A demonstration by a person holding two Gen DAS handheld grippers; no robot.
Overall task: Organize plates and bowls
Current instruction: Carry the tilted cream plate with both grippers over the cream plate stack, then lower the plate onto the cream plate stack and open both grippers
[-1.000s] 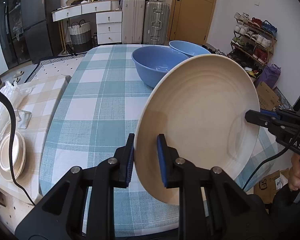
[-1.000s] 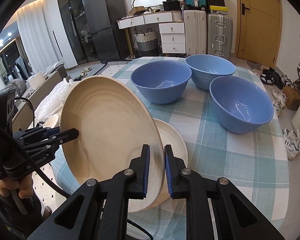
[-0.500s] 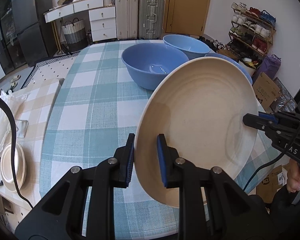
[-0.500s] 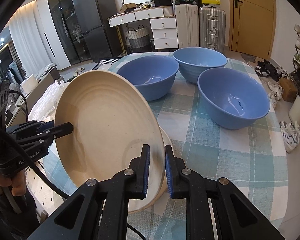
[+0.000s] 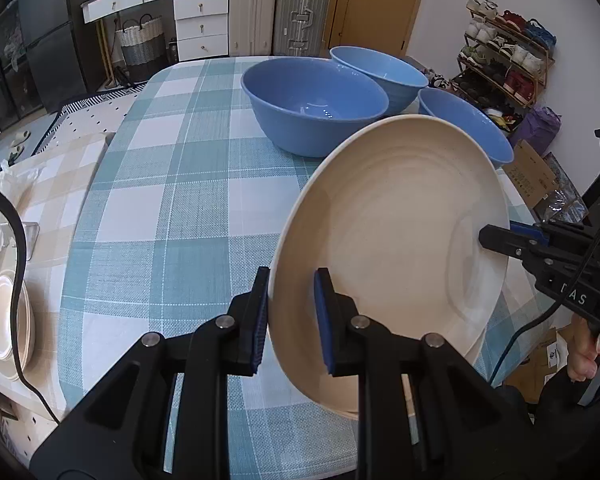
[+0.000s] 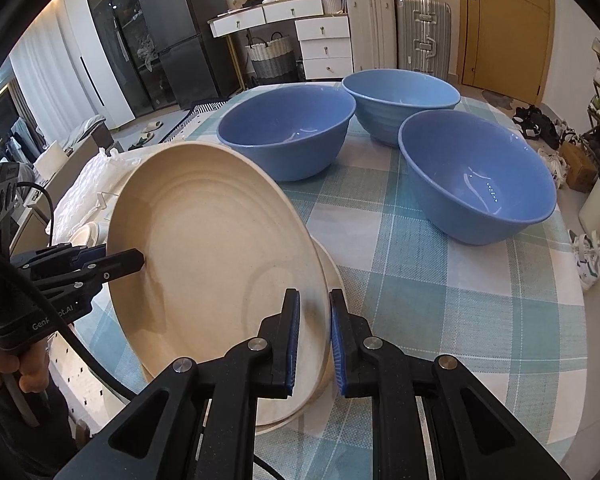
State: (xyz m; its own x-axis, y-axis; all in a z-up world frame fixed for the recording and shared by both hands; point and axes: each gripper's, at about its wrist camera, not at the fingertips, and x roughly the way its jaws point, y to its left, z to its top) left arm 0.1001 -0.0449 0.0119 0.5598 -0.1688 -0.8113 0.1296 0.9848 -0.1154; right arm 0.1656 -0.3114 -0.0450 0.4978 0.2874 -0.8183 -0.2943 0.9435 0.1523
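Note:
A large cream plate (image 5: pixel 392 240) (image 6: pixel 216 264) is held tilted above the checked table (image 5: pixel 172 216) by both grippers. My left gripper (image 5: pixel 290 320) is shut on its near rim; in the right wrist view it (image 6: pixel 140 258) grips the plate's left edge. My right gripper (image 6: pixel 314 336) is shut on the opposite rim and shows in the left wrist view (image 5: pixel 486 238). A second cream plate (image 6: pixel 332 276) lies on the table just under the held one. Three blue bowls (image 6: pixel 288 132) (image 6: pixel 400 100) (image 6: pixel 480 176) stand behind.
A side table with a beige checked cloth (image 5: pixel 48 184) stands at the left, carrying stacked cream dishes (image 5: pixel 4 316). A cable (image 5: pixel 16 248) hangs over it. Suitcases (image 5: pixel 276 8), drawers and a shoe rack (image 5: pixel 508 56) stand beyond the table.
The plate, held by both grippers, has come lower and closer to the plate lying on the table. The bowls appear nearer as both grippers moved forward.

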